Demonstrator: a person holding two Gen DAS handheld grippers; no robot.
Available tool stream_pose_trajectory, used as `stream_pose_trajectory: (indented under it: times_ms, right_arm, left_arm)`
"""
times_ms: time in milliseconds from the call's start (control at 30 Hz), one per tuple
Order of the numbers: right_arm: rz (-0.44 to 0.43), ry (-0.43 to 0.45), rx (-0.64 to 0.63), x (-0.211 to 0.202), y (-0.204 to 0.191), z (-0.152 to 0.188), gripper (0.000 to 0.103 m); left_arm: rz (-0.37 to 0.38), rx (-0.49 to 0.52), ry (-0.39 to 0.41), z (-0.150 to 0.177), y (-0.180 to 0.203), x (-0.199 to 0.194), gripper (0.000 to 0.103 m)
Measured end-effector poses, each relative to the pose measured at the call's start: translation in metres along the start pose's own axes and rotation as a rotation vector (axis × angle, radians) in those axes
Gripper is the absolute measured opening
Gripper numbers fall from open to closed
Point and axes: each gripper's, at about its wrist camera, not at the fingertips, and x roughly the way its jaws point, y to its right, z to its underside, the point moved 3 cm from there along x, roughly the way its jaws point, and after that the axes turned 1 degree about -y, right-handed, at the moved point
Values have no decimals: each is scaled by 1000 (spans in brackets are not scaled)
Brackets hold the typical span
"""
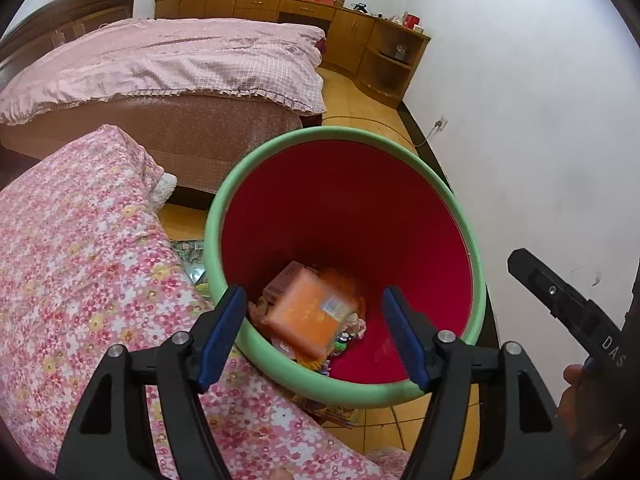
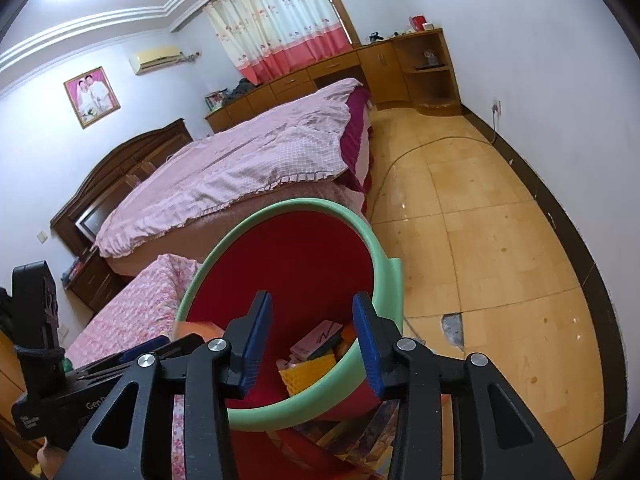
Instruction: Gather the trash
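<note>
A red bin with a green rim (image 1: pixel 432 168) stands on the floor beside a flowered quilt. Inside it lie an orange packet (image 1: pixel 308 312), blurred as if moving, a small box and other scraps. My left gripper (image 1: pixel 314 330) is open and empty over the bin's near rim. My right gripper (image 2: pixel 312 342) is open and empty above the bin (image 2: pixel 256 228), where a pink box (image 2: pixel 320 338) and a yellow piece (image 2: pixel 308 376) show. The left gripper's body (image 2: pixel 100 384) shows at the lower left of the right wrist view.
The flowered quilt (image 1: pixel 80 264) lies left of the bin. A bed with a pink cover (image 1: pixel 168 64) stands behind. Wooden cabinets (image 1: pixel 360 28) line the far wall. The tiled floor (image 2: pixel 500 260) stretches right to a white wall, with a cable and a broken tile (image 2: pixel 452 328).
</note>
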Motion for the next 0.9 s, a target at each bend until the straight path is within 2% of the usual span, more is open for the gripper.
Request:
stream_pose_trajectory:
  times_ms: [100, 200, 433, 667, 900]
  right_arm:
    - [5, -6, 8, 1, 0, 0, 44]
    - [14, -7, 23, -2, 2, 0, 58]
    - [-4, -29, 33, -5, -7, 7, 59]
    - [-62, -40, -3, -19, -37, 17, 59]
    - [-193, -92, -16, -28, -74, 32, 60]
  left_arm:
    - [-8, -26, 5, 2, -6, -8, 71]
    - [-10, -66, 14, 5, -17, -18, 71]
    - [-101, -139, 58, 22, -46, -59, 71]
    - [-181, -192, 123, 40, -75, -110, 71]
    - [-255, -224, 164, 62, -94, -154, 71]
